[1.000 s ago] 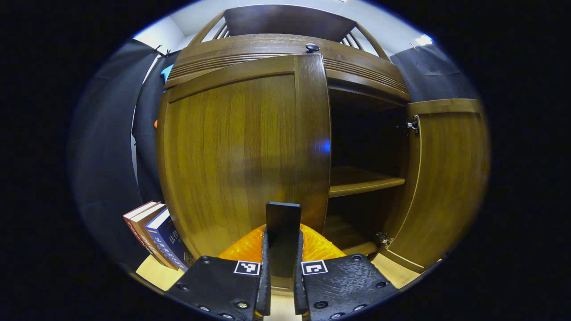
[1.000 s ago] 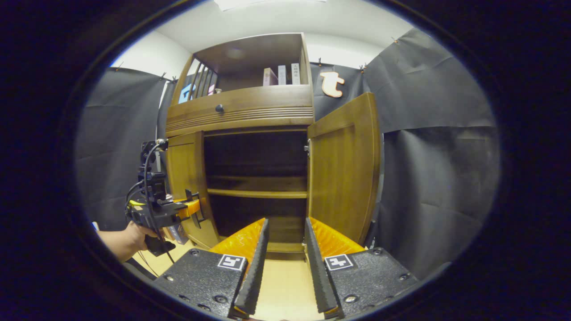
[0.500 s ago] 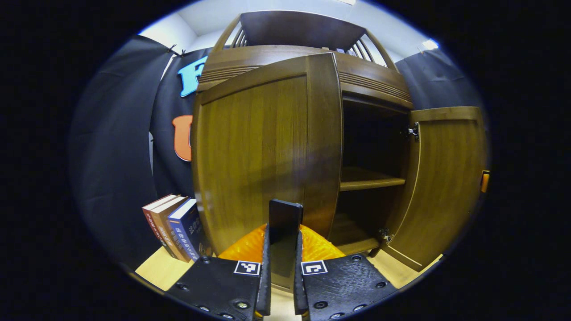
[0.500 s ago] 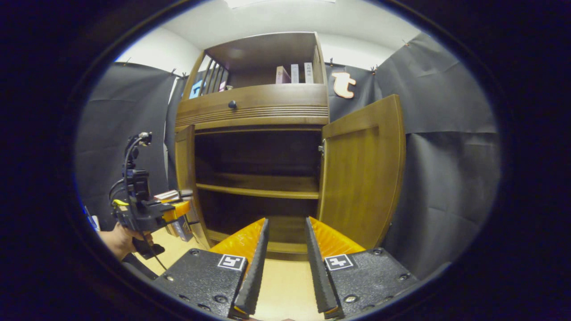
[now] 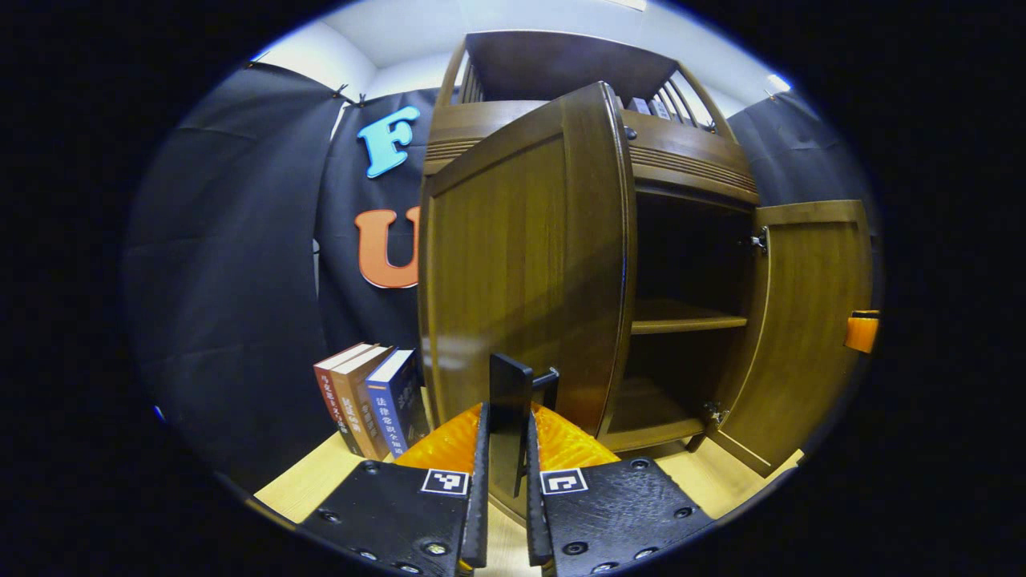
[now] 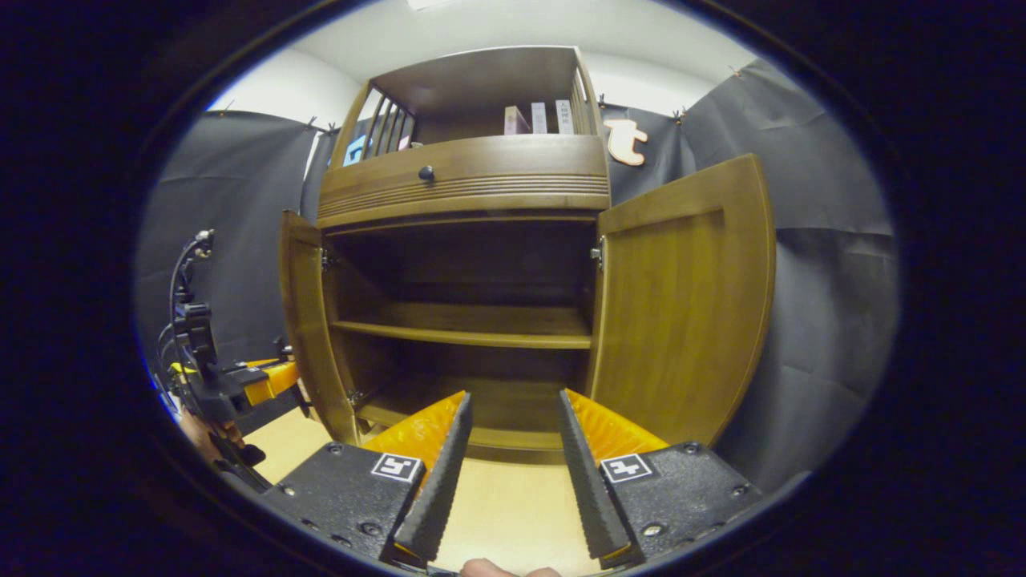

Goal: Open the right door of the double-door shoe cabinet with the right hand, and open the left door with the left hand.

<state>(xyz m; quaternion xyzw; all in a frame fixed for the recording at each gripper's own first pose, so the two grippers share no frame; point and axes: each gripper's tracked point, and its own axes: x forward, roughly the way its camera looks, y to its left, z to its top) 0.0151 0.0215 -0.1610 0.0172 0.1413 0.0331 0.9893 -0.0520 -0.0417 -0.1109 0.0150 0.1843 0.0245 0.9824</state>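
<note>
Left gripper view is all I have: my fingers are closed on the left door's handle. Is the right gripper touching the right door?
Observer: No. The right gripper is open, holds nothing and points at the middle of the cabinet, apart from the right door.
Operator: How open does the left door look from there?
Observer: The left door is swung out, almost edge-on to that camera; the left gripper, on the handle, is at its outer side.

Left gripper [image 5: 506,449] jaws clamp the handle [image 5: 513,401] of the swung-open left door [image 5: 525,264].
</note>
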